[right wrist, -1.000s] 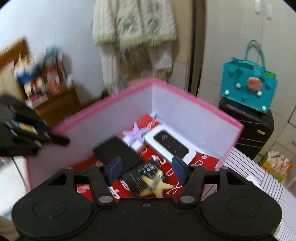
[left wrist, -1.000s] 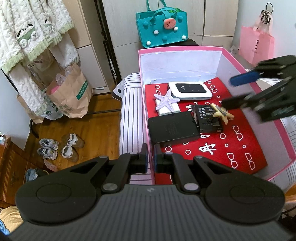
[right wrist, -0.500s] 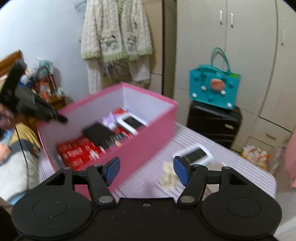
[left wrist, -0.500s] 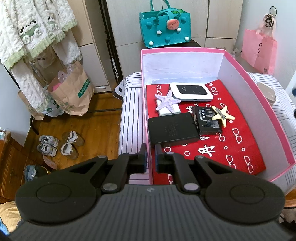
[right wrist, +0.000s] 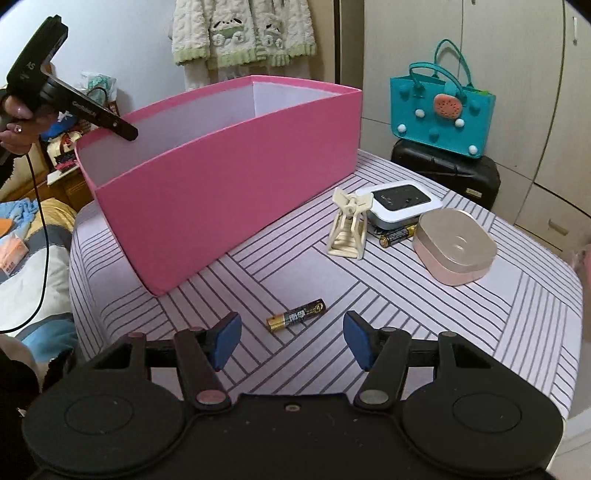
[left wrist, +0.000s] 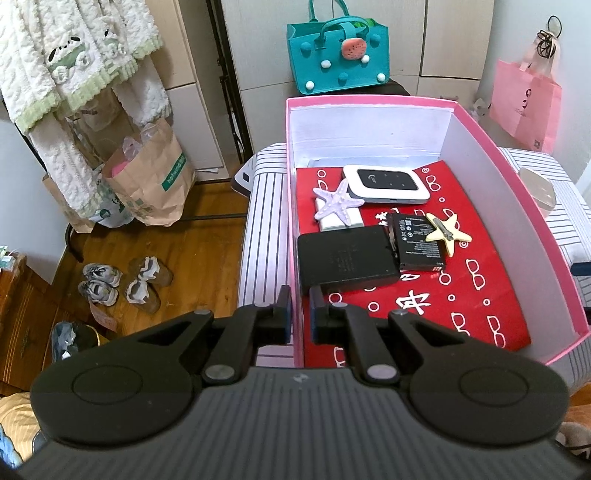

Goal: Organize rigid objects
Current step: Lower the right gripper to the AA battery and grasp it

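While my left tongs (left wrist: 296, 308) clamp the pink box (left wrist: 291, 206) wall, my right tongs (right wrist: 291, 341) hang spread apart. One battery (right wrist: 296, 319) lies on the striped cloth (right wrist: 424, 314) between their tips.

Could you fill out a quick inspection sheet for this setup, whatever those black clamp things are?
Surface: striped table, partly covered.
Job's things: pink box holds a router, two starfish, a black case and a battery pack. Outside lie a battery, a clip, a second router and a tin.
Clutter: teal bag, shoes.
Grippers: left hand-held gripper straddles the box wall, nearly shut; right hand-held gripper open by the battery.
Cables: black cord at left.
Surroundings: wardrobe, hanging cardigan.
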